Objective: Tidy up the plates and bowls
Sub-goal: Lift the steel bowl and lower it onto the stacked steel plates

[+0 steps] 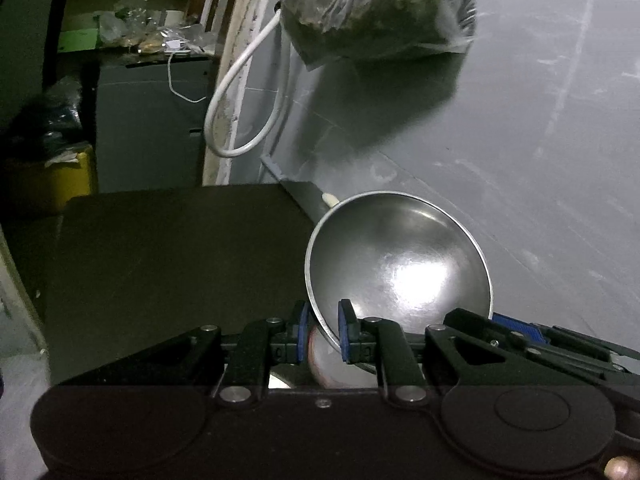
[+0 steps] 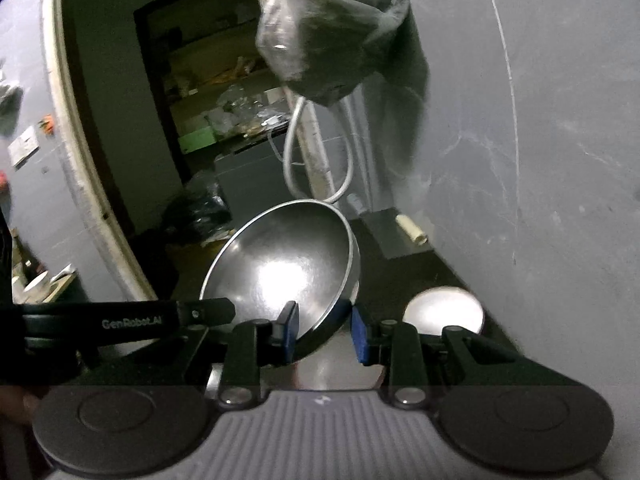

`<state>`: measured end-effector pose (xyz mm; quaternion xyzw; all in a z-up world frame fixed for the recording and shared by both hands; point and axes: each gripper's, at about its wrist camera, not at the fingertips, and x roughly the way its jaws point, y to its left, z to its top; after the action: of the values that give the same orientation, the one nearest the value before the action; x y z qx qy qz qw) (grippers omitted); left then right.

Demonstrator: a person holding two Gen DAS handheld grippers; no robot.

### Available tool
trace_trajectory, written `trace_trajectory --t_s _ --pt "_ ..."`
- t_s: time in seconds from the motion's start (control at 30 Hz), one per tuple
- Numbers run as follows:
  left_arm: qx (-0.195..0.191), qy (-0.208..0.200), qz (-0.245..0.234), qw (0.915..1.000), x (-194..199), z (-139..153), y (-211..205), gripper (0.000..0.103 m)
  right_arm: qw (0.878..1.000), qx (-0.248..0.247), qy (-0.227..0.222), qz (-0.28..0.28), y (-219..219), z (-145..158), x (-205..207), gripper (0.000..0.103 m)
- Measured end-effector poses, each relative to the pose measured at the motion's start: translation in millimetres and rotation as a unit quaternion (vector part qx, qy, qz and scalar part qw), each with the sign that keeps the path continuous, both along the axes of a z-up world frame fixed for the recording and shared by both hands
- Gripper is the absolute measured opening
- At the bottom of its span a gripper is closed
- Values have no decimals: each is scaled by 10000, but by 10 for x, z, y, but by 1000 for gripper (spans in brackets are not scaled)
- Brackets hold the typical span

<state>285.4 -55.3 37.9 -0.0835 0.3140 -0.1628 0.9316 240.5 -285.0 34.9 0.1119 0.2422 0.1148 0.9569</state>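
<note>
1. I see the grey plastered wall (image 1: 540, 120) filling the right side of both my views, scratched and scuffed, with a doorway to its left that opens on a dim room of cluttered shelves.
2. Below it lies the dark, flat counter (image 1: 168, 264), its far edge meeting the wall.
3. A crinkled clear plastic bag of dark stuff (image 1: 380, 8) hangs on the wall above the counter, and a looped white cable (image 1: 240, 100) dangles beside the door frame just left of it.
4. The round, shiny steel bowl (image 1: 400, 256) is held up over the counter, tilted so that its hollow faces my cameras; a bright glare sits on its inside.
5. My left tongs (image 1: 323, 334) are closed on the bowl's near rim, one blue pad inside the wall and one outside.
6. My right tongs (image 2: 325, 334) straddle the rim on the opposite side; the left blue pad lies against the inside, but the right pad seems to stand a little off, so I read them as not gripping.
7. A second, smaller round steel dish (image 2: 443, 312) rests on the counter near the wall, to the right of the bowl.
8. A small cream-coloured cylinder (image 2: 412, 230) lies at the counter's far edge against the wall.
</note>
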Motion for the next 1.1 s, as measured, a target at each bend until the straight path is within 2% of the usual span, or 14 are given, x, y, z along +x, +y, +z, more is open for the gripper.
trace_trajectory --t_s 0.27,0.47,0.7,0.87,1.1 --pt "76 513 98 9986 -1093 -126 361 17 9978 -7 499 431 238 -119 -890 32" --pt "177 1081 238 9937 -1611 -307 626 17 9890 176 1237 788 428 -314 -1310 32" --pt "242 1690 426 9844 -1911 -542 840 17 9717 131 2089 1097 629 -559 -1448 32" --pt "234 1901 516 9801 -1947 -596 892 17 9666 96 2277 1175 713 -592 -1455 32" --pt "272 1865 500 9808 -1913 -600 850 18 9654 121 2337 1152 698 -622 -1433 33"
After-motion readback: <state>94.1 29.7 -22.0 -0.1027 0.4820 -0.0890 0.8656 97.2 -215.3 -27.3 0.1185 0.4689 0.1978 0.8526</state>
